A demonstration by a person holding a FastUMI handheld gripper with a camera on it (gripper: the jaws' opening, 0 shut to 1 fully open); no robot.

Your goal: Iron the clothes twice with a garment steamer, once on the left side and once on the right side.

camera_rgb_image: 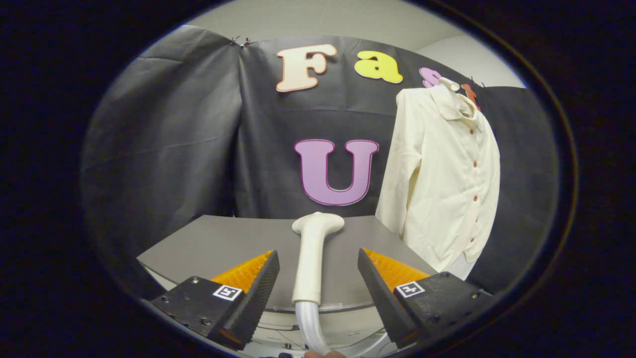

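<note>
Cloth walls close the booth at the back, and a grey table [223, 243] runs out ahead of the gripper [318, 261]. Beyond the table's far right corner hangs the cream shirt [442, 179], buttoned down the front and facing the camera, its collar up on a hanger and its hem falling past the table edge. On the table lies the steamer head [313, 253], a pale handle with its flared nozzle pointing away toward the wall and its ribbed hose [310, 323] trailing back under the fingers.

The gripper's fingers stand wide apart, one on either side of the handle, with a clear gap on both sides; neither pad touches it. The step in hand looks like the pick-up. To do it well, the fingers should drop level with the handle's straight middle part, below the nozzle's flare and above the hose joint, then close squarely so the round handle does not roll out. Whether the handle lies flat or is propped up slightly is hard to judge through this lens. The hose needs slack before the steamer is carried right to the shirt.
</note>
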